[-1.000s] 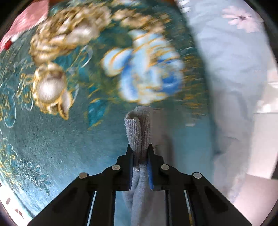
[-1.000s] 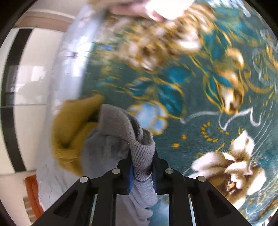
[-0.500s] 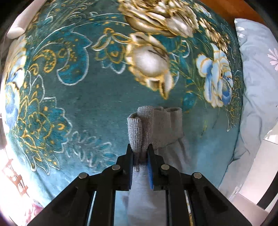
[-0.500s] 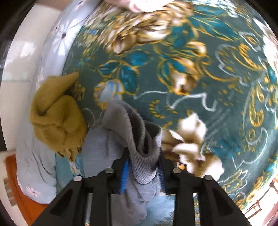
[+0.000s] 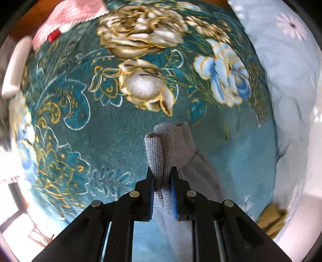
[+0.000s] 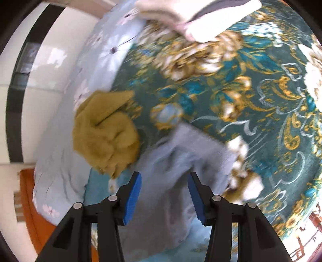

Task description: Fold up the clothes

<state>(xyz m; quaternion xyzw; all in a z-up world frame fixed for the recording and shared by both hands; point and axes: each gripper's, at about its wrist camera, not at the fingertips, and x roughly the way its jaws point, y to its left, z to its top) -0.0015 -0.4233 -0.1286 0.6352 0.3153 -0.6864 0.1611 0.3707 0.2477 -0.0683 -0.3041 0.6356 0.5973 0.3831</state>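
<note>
A grey knit garment lies on a teal floral blanket. My left gripper is shut on its ribbed cuff, which stands up between the blue pads. In the right wrist view the same grey garment lies spread on the blanket, blurred. My right gripper is open just above it, with nothing between its blue pads.
A crumpled mustard-yellow garment lies left of the grey one, also at the left wrist view's lower right edge. A pale blue flowered sheet borders the blanket. A pink cloth and pale folded clothes lie at the far side.
My right gripper has opened and let go of the grey garment, which has dropped flat onto the blanket. My left gripper still holds the cuff; its view has shifted.
</note>
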